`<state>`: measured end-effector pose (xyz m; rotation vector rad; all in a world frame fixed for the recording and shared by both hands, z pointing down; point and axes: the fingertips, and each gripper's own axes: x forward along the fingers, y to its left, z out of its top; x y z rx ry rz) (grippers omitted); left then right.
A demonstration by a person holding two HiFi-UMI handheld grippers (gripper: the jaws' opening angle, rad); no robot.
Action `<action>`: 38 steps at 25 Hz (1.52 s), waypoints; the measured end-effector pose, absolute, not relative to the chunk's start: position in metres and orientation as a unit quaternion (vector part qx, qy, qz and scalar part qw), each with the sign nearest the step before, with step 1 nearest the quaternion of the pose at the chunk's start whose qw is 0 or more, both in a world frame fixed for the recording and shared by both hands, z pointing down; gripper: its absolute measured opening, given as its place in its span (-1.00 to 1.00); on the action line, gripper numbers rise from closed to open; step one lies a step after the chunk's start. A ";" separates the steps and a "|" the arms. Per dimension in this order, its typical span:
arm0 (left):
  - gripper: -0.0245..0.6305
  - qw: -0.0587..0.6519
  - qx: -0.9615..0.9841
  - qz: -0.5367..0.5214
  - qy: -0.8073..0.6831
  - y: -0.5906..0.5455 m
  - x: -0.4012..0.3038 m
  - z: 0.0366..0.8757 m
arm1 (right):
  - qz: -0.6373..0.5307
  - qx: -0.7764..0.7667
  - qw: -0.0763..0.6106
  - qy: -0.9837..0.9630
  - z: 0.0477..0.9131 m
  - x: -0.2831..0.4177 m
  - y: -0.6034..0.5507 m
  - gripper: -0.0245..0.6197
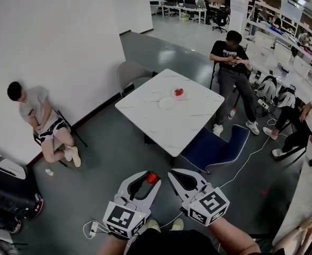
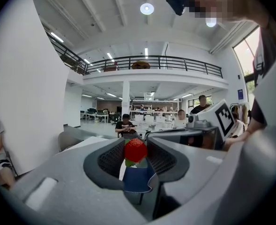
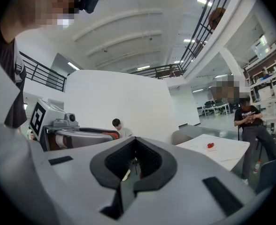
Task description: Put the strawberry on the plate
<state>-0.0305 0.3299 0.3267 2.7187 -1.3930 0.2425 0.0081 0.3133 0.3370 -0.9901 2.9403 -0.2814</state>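
Currently, the left hand-held gripper [image 1: 150,179] is clamping a small red strawberry [image 2: 135,150] for transport; the right hand-held gripper [image 3: 132,168] is idling closed.

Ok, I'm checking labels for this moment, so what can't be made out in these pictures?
- Red thing on the far plate: too small in head and right gripper views to name.
- Far plate and empty plate: not in left gripper view; the left gripper and its strawberry block the table.
- Strawberry's sides: covered by the jaws gripping it.
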 end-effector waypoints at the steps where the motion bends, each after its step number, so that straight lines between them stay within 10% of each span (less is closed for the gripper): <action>1: -0.45 0.037 0.886 0.080 -0.456 0.328 -0.029 0.327 | -0.089 -0.317 0.013 0.944 0.337 0.010 0.312 -0.91; 38: -0.45 0.031 0.924 0.111 -0.364 0.050 -0.092 0.373 | -0.105 -0.430 0.009 0.897 0.362 -0.049 0.050 -0.91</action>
